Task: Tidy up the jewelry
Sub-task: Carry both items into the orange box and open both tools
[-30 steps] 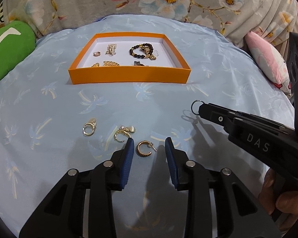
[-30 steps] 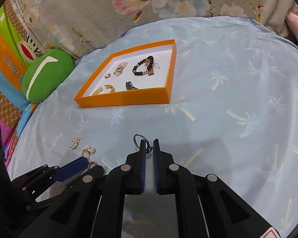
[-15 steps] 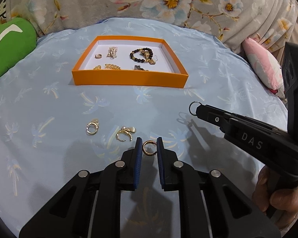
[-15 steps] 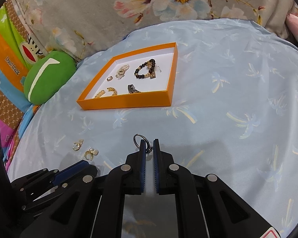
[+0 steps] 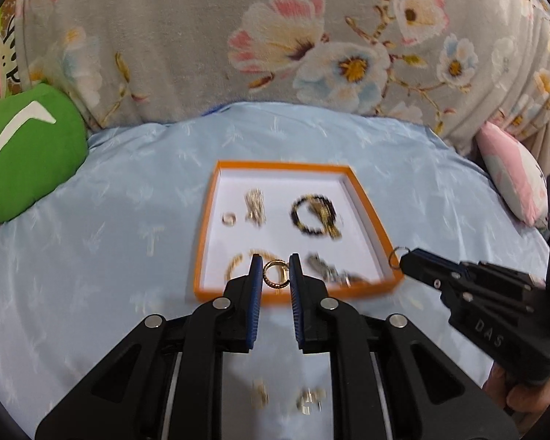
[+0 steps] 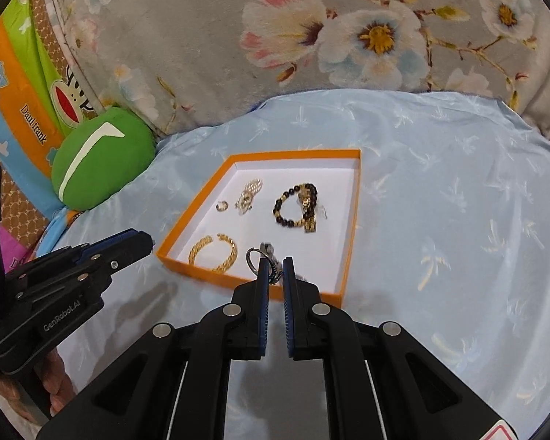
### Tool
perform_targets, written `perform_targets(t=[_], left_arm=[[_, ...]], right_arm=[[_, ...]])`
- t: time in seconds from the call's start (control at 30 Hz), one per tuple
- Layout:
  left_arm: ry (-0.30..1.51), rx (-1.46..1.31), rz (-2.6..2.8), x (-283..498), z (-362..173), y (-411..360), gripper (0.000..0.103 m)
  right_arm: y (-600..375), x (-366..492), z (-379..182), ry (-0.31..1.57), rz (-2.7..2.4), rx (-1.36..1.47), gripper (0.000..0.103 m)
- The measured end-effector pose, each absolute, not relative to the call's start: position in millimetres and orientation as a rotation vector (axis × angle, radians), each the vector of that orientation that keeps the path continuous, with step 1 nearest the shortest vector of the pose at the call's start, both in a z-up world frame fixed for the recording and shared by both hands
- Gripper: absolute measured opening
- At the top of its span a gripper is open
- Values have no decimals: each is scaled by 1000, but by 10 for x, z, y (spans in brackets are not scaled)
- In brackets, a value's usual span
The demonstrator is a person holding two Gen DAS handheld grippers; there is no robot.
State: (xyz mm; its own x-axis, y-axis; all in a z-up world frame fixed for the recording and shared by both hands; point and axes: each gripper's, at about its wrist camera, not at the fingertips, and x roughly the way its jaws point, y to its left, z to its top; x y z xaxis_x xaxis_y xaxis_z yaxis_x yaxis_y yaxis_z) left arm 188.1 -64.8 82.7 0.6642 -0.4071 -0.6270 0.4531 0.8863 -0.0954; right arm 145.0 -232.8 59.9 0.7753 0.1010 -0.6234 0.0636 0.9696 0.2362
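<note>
The left gripper [image 5: 274, 269] is pinching a small gold hoop earring [image 5: 274, 274] between its blue pads, closed on it and holding it in the air in front of the near wall of the orange tray [image 5: 205, 234]. The right gripper [image 6: 276, 267] is clamped shut on a thin silver ring [image 6: 255, 256] with a small dark piece dangling from it, and is hanging over the near part of the same tray; in the left wrist view the ring is sticking out of its tip just beside the tray's right near corner.

The orange tray, white inside, is lying on a light blue bedsheet [image 6: 440, 201] printed with pale palm trees. Inside it, a dark beaded bracelet with a gold tassel [image 6: 300, 209] is sitting toward the far right, a pale gold cluster piece [image 6: 248, 192] and a small gold ring [image 6: 222, 206] toward the far left, and a gold chain bracelet [image 6: 213, 253] near the front left. A dark metallic piece [image 5: 324, 269] is lying near the front, too blurred to name.

Two more gold earrings [image 5: 286, 399] are lying on the sheet below the left gripper, blurred. A green cushion [image 6: 102, 157] is resting against a floral blanket [image 6: 311, 29] at the left, and a pink pillow [image 5: 511, 179] is lying at the right. Part of a hand [image 5: 524, 396] is showing under the right gripper's handle.
</note>
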Motion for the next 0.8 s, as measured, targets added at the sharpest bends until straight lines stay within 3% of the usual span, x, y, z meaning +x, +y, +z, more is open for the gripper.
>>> perform_targets(t=[0.47, 0.5, 0.53, 0.57, 0.6, 0.8], left_arm=[[763, 42, -460, 2863, 395, -980, 15], [766, 33, -453, 2881, 380, -968, 18], [765, 22, -447, 2893, 373, -944, 32], [761, 14, -434, 2896, 383, -923, 52], [743, -5, -419, 2874, 410, -869, 58], [685, -20, -399, 2624, 592, -554, 60]], right_arm=[[-2524, 2193, 214, 746, -20, 289, 9], [-2540, 2187, 215, 736, -22, 295, 12], [-2553, 2168, 230, 724, -23, 300, 14], [-2566, 2148, 252, 714, -29, 305, 18], [-2575, 2109, 290, 694, -26, 309, 21], [-2455, 1769, 468, 659, 27, 290, 22]])
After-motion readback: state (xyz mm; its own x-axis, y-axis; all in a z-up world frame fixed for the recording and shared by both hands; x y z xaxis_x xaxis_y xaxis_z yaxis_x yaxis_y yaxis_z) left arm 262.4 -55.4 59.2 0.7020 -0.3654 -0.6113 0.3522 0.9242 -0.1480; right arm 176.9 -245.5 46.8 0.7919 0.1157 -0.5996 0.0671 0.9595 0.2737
